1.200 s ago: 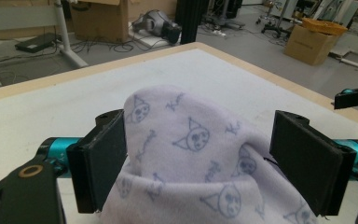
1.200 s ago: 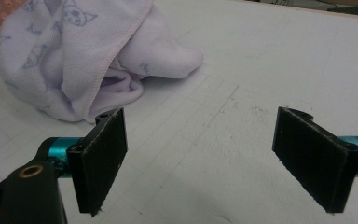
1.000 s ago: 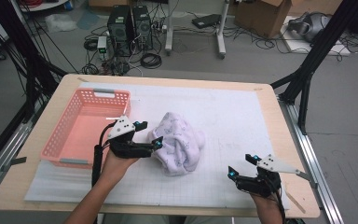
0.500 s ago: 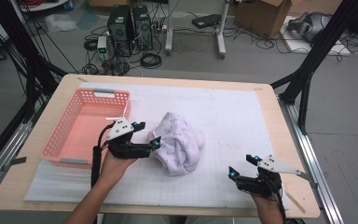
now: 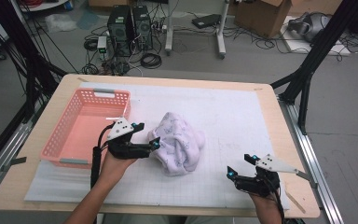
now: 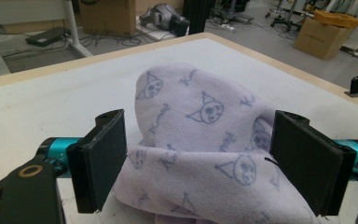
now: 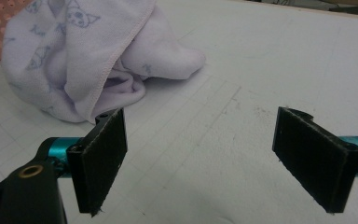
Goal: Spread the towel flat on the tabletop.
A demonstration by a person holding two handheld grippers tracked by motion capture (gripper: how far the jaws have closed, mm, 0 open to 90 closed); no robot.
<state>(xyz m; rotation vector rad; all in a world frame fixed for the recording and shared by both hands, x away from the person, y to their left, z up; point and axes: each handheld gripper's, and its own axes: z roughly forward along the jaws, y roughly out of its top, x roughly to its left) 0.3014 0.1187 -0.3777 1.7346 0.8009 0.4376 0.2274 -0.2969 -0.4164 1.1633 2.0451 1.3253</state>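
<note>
Covering most of the table point(image 5: 265, 100) is a white mat point(image 5: 233, 116), and at ten o'clock on it sits a pink basket point(image 5: 81, 126). Next in size, the lilac towel point(image 5: 179, 142) lies crumpled near the mat's middle, just at three o'clock of the basket. The left gripper point(image 5: 150, 145) sits at the towel's nine o'clock edge, jaws spread wide with a fold of cloth bulging between them, not yet pinched. The right gripper point(image 5: 240, 166) rests at five o'clock on the mat, well apart from the towel, jaws spread over bare mat
</note>
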